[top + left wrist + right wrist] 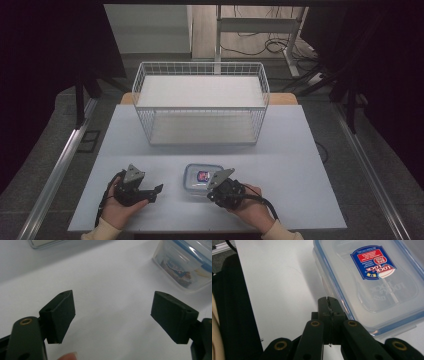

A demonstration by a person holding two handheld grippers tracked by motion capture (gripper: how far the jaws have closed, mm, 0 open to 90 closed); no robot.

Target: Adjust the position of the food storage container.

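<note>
The table (300,150) is the biggest thing here, a pale sheet running from the person's edge to the far side. On its far half stands a white wire basket (200,102) with a flat white shelf across the upper level and nothing that I can see inside it.

Nearer the person, roughly on the middle line of the table, sits a clear plastic food box (196,176) with a blue-trimmed snap lid and a red and blue label. Its long side appears to run left to right across the table, and the lid looks to be on.

The right gripper (214,191) is the nearer one by far: it sits at the box's near right corner, with its grey plate overlapping the lid from above. In the right gripper view its two jaws are pressed tight together with nothing between them, and their tip lies just beside the near edge of the box (372,290), close to the lid's rim; I cannot tell whether it touches. The box lies ahead of it and a little to its right.

The left gripper (156,191) rests lower left, apart from the box, with its jaws spread wide over bare table; the box (183,265) shows off to its upper right.

What is inside the box is hard to make out: only blurred colour through the wall. A fingertip (68,356) pokes in at the bottom of the left gripper view.
</note>
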